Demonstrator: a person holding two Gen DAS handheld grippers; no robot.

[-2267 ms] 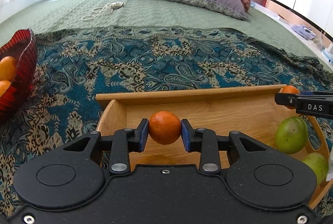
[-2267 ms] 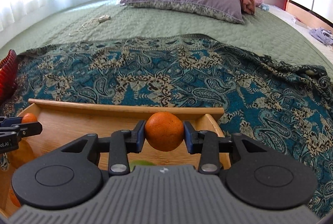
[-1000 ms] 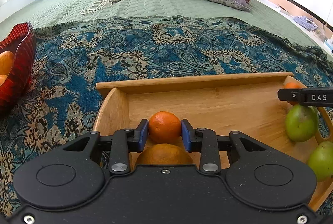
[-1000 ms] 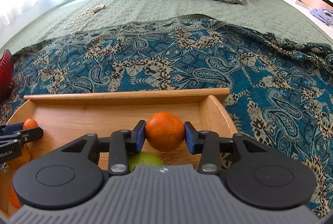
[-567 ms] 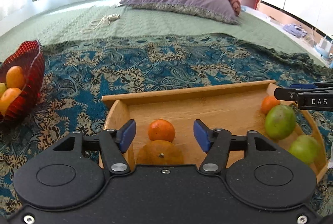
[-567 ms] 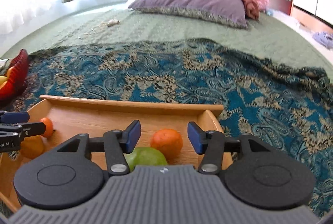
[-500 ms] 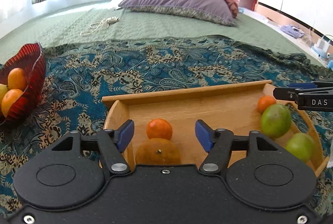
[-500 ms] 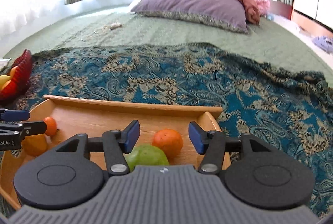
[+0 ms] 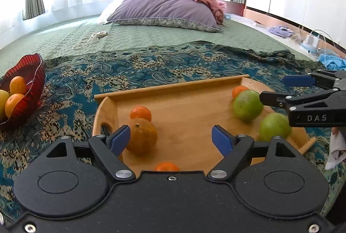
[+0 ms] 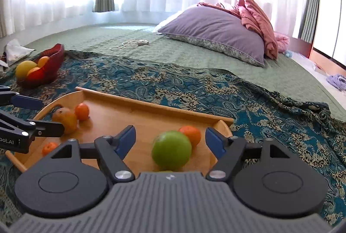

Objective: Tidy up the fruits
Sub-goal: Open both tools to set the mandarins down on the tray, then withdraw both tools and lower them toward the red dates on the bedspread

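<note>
A wooden tray [image 9: 183, 90] lies on the patterned blanket. At its left end are a small orange [image 9: 140, 113], a larger dull orange [image 9: 142, 135] and another small orange [image 9: 166, 167]. At its right end are two green fruits [image 9: 247, 104] [image 9: 274, 127] and a small orange [image 9: 239, 90]. My left gripper [image 9: 170, 140] is open and empty above the tray's near edge. My right gripper [image 10: 170, 140] is open and empty above the green fruit [image 10: 172, 149] and small orange [image 10: 191, 134]; it also shows in the left wrist view [image 9: 287, 90].
A red glass bowl [image 9: 32, 73] with oranges and a yellow fruit stands left of the tray on the blanket [image 9: 173, 66]. A purple pillow [image 9: 164, 9] and a white cable [image 9: 90, 38] lie farther back on the green bedspread.
Both grippers opened and let go of their oranges, which now lie in the tray. Both grippers then lifted and drew back from the tray.
</note>
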